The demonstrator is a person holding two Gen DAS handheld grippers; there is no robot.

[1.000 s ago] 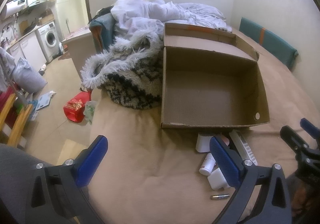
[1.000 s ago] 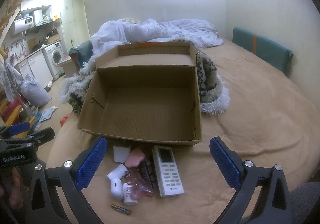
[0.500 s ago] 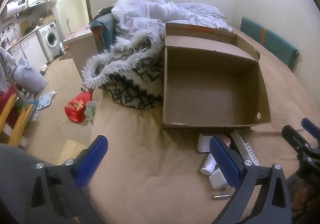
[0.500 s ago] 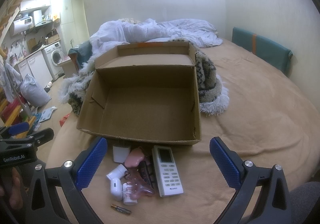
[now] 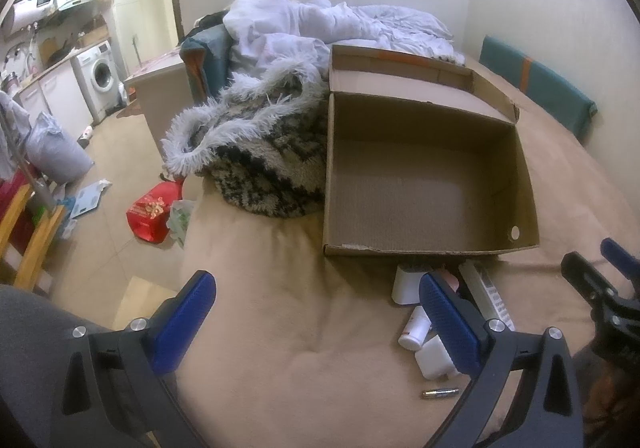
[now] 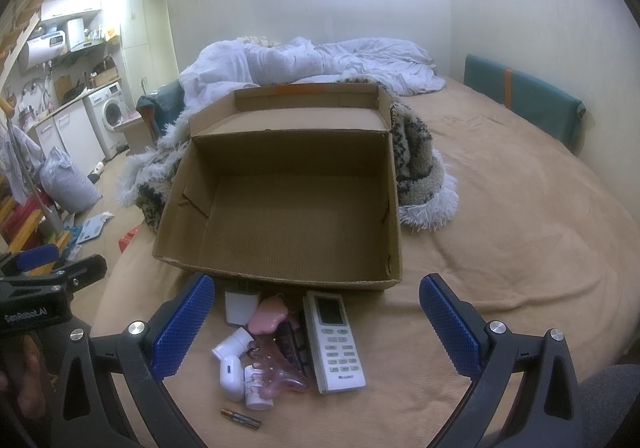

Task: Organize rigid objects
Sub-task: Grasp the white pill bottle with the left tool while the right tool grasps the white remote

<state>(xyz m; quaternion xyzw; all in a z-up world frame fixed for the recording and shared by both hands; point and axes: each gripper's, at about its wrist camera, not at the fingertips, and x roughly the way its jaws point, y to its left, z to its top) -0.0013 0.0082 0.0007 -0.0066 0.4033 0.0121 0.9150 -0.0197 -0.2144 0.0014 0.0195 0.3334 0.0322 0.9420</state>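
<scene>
The right gripper (image 6: 316,324) hangs over the bed (image 6: 500,248) with its blue-padded fingers (image 6: 450,330) spread wide and holding nothing. The left gripper (image 5: 316,322) is likewise spread wide and empty, set to the left of the same spot.

Between the right fingers lies a small cluster of things, close together on the tan cover: a white remote control (image 6: 334,340), a pink hair claw (image 6: 276,362) touching its left edge, a white bottle (image 6: 232,342), a white rounded gadget (image 6: 231,378) (what it is I cannot tell), a white square block (image 6: 239,307) and, nearest the camera and a little apart, a battery (image 6: 241,418).

Just beyond the cluster stands an open cardboard box (image 6: 288,204), empty inside, its lid flap folded back. A shaggy patterned blanket (image 6: 416,164) is bunched against the box's far sides, with white bedding (image 6: 312,60) behind.
</scene>
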